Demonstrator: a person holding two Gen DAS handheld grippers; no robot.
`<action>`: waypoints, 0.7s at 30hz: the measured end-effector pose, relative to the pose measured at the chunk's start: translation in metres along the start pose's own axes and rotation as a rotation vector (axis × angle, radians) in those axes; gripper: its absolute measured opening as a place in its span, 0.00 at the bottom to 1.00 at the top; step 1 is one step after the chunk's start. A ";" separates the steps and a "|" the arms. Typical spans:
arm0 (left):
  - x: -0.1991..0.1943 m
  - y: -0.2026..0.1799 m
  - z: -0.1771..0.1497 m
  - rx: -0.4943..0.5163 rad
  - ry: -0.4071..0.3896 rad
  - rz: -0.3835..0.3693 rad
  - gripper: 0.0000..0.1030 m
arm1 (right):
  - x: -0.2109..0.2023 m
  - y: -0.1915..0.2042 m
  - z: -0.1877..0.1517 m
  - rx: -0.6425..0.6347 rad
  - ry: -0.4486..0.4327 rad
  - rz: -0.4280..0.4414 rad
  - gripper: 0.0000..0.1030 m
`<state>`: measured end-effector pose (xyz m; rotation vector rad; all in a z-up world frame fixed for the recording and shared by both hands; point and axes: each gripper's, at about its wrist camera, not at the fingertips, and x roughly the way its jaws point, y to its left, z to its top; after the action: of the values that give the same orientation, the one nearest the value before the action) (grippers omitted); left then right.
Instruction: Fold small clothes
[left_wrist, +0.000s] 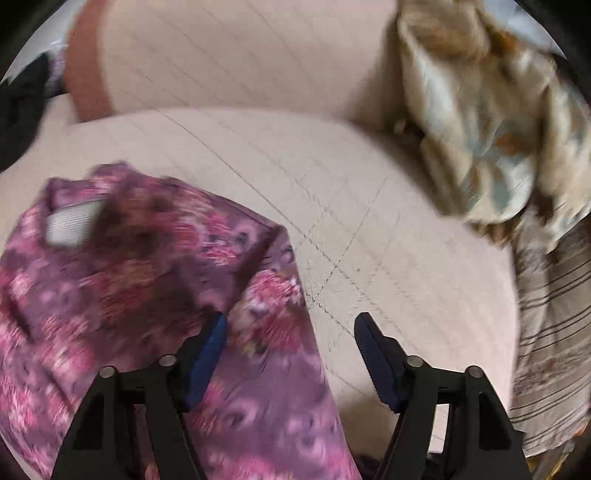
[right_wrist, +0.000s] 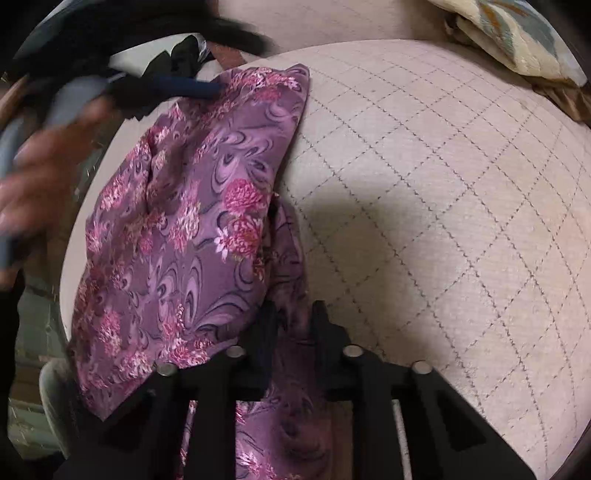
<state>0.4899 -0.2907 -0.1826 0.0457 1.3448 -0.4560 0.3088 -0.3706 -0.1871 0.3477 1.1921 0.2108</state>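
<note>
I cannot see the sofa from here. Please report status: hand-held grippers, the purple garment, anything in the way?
Left hand-held gripper open, empty. Right hand-held gripper shut on purple floral garment, which lies half folded on quilted cushion. Patterned cloth pile off to the side, not blocking.

- Your left hand is a motion-blurred smear at the frame edge.
- The purple floral garment hides the right gripper fingertips and runs off the bottom.

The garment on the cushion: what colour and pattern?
Purple garment with pink flowers; right wrist view.
</note>
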 end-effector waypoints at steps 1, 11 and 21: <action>0.008 -0.005 0.001 0.011 0.007 0.030 0.38 | -0.001 -0.002 0.000 0.013 0.002 0.012 0.05; -0.050 0.081 -0.007 -0.222 -0.178 -0.336 0.02 | -0.036 -0.025 0.001 0.063 -0.039 -0.117 0.03; -0.025 0.102 -0.007 -0.282 -0.092 -0.340 0.03 | -0.059 -0.024 0.009 0.073 -0.204 -0.077 0.75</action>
<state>0.5145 -0.1880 -0.1837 -0.4379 1.3181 -0.5414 0.2950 -0.4141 -0.1417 0.3773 1.0112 0.0634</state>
